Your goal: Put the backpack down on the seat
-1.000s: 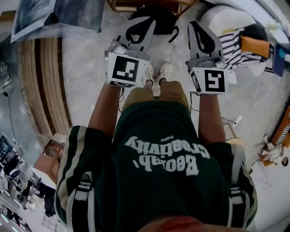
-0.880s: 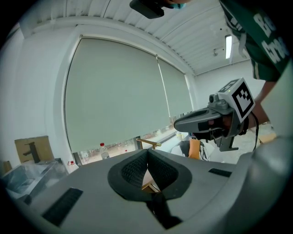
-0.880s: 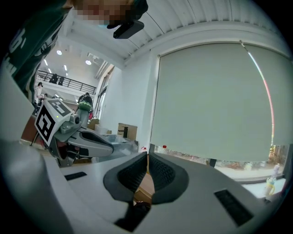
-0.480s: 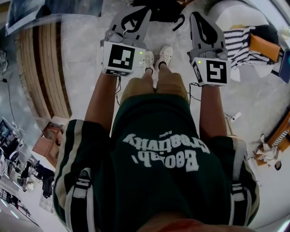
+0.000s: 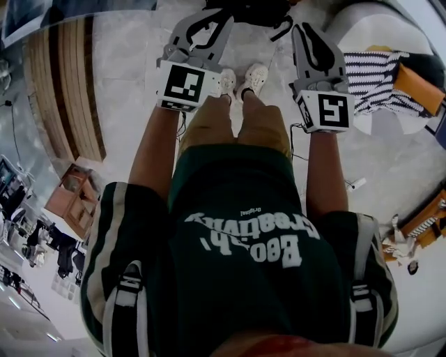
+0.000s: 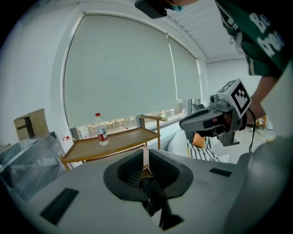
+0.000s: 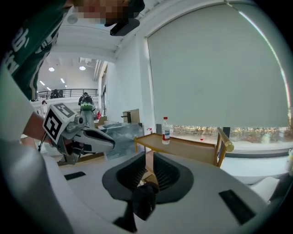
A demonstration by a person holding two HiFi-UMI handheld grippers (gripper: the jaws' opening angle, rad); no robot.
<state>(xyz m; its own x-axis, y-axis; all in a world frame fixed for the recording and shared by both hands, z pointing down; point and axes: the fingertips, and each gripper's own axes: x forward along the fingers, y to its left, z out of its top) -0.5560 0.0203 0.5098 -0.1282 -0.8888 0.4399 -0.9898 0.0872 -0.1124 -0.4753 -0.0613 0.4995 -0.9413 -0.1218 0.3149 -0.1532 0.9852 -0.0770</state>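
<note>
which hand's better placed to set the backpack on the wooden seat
Left, narrowly. Both grippers are shut on the black backpack's dark straps, but bare wooden seat lies straight beyond the left gripper's fingers, while the clear plastic bottle stands nearly in line with the right gripper's.

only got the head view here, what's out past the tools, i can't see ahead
observer: a wooden seat stands ahead below the window blind, with a bottle upright on it.
operator: left tool holding anything
observer: the left tool has its jaws together, with a dark strap pinched low between them.
operator: and the right
observer: the right tool looks the same, jaws together on a second dark strap.
</note>
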